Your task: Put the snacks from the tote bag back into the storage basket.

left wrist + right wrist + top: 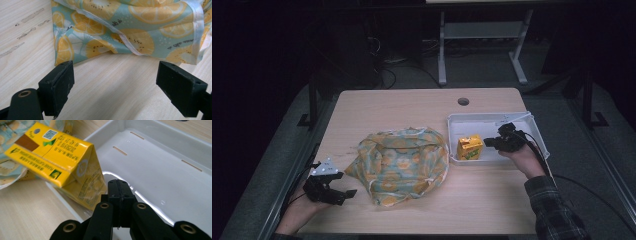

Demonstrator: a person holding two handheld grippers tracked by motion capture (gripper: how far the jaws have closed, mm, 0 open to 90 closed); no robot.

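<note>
High view: a yellow juice carton (470, 147) is seen in the left end of a white tray (492, 121) on the right of the surface (412, 105), with the right hand-held gripper (494, 142) just beside it, over the tray. In the right gripper view the jaws are seen pressed together with nothing between them, just beside the carton (62, 162), which looks tilted against the tray wall (160, 135). A crumpled lemon-print cloth bag (402, 160) is laid mid-surface, just left of the tray. The left hand-held gripper (343, 192) is held low near the bag's near-left corner; its jaws are seen wide apart with bare wood between them, the bag's hem (130, 47) just ahead. The step is judged to be packing the carton into the bag. For a clean job, the right jaws should be opened and set square across the carton's flat sides, while the bag's hem is pinched and lifted so the mouth is held open.
</note>
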